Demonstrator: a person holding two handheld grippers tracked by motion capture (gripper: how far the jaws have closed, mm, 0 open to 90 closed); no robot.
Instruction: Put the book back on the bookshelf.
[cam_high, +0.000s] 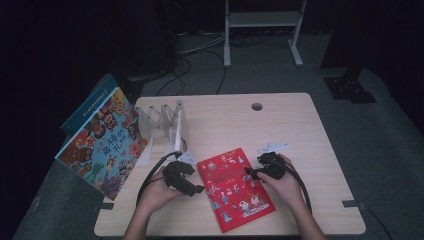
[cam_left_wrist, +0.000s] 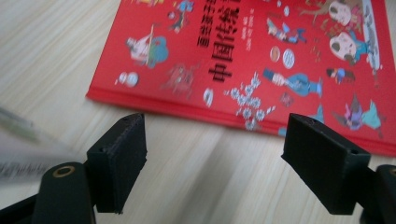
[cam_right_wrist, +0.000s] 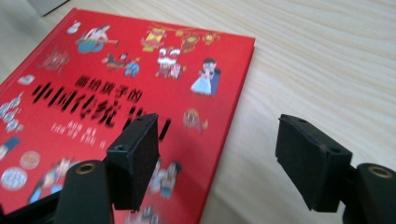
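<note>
The red picture book (cam_high: 236, 189) lies flat and closed on the wooden table (cam_high: 300, 130), cover up, near the person's edge and turned at a slant, between the two hands. The left gripper (cam_high: 189, 181) sits just off the book's left long edge; in the left gripper view its jaws stand wide apart with bare table between them and the book's edge (cam_left_wrist: 243, 119) just ahead, not yet entered. The right gripper (cam_high: 256, 172) is at the book's right long edge, towards the far corner; in the right gripper view its jaws also stand apart, one over the red cover (cam_right_wrist: 116, 102) and the other over the table beyond the edge, with nothing pressed between the pads. Neither gripper holds anything. Judged from this, the step in hand is the approach to the book from both sides, prior to a lift; no grasp is made yet. Further out, a clear slotted book rack (cam_high: 162, 120) stands at the table's far left, and two larger picture books (cam_high: 102, 142) lean off the left side of the table beside it. The likely destination is that rack, though this is inference. The next move calls for getting one pad beneath the cover edge, since the book lies flush on the table; a slight tilt or a slide toward the table edge may be required, with the other gripper steadying the book against rotation.
</note>
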